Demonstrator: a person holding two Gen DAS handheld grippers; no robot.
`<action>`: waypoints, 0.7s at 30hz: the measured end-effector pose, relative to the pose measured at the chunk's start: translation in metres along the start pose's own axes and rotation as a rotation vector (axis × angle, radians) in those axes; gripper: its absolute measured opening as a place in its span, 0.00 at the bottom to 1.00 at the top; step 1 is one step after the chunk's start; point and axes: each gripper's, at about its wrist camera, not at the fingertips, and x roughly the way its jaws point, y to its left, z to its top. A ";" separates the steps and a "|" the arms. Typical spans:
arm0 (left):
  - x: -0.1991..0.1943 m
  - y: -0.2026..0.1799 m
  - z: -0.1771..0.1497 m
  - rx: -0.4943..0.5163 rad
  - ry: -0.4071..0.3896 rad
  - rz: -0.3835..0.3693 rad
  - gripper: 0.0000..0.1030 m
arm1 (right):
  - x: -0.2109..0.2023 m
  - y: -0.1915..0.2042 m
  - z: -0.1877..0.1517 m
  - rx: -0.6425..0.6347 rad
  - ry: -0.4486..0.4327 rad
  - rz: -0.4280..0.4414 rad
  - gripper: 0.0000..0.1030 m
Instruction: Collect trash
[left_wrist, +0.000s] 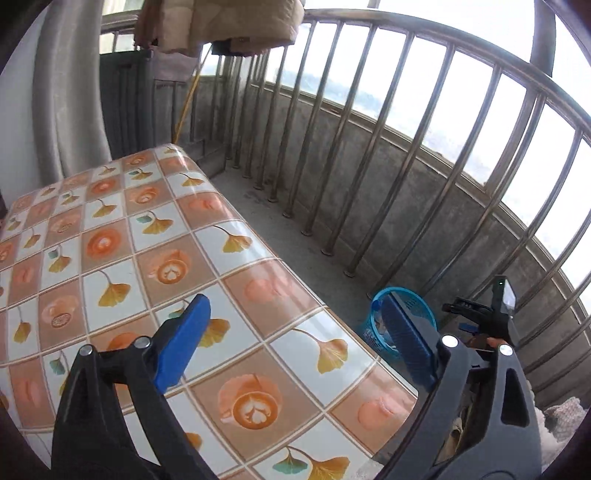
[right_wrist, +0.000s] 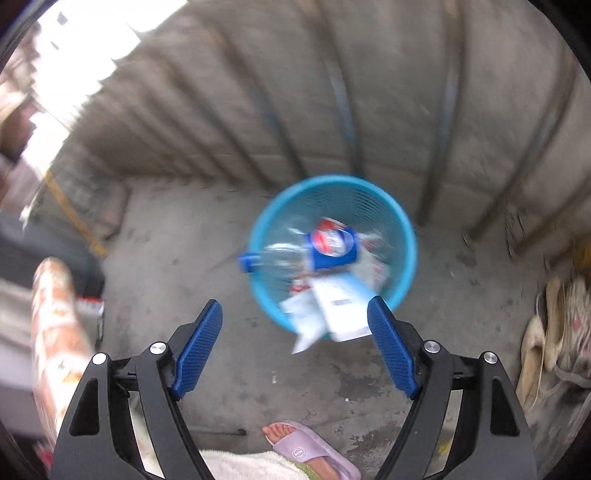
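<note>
A round blue mesh basket (right_wrist: 332, 181) stands on the concrete floor, blurred in the right wrist view. Inside lie a clear plastic bottle with a blue cap (right_wrist: 258, 258), a blue, red and white wrapper (right_wrist: 332, 243) and white papers (right_wrist: 332, 314) that stick out over the near rim. My right gripper (right_wrist: 295, 306) hangs open above the basket's near edge, with nothing between its fingers. My left gripper (left_wrist: 295, 306) is open over the corner of the table (left_wrist: 147, 221), also with nothing in it. In the left wrist view the basket (left_wrist: 417, 306) shows on the floor past the table's right edge.
The table carries a glossy cloth with orange squares and leaves. A metal railing (left_wrist: 369, 147) and low concrete wall close off the balcony behind the basket. A person's foot in a lilac slipper (right_wrist: 310, 450) stands near the basket. Worn shoes (right_wrist: 554, 325) lie at the right.
</note>
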 end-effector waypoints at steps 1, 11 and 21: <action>-0.010 0.002 -0.002 -0.006 -0.021 0.024 0.89 | -0.017 0.020 -0.004 -0.059 -0.030 0.028 0.83; -0.074 0.029 -0.041 -0.156 -0.097 0.321 0.92 | -0.163 0.167 -0.082 -0.550 -0.286 0.332 0.94; -0.075 0.041 -0.063 -0.199 -0.013 0.518 0.92 | -0.205 0.226 -0.173 -0.767 -0.251 0.429 0.94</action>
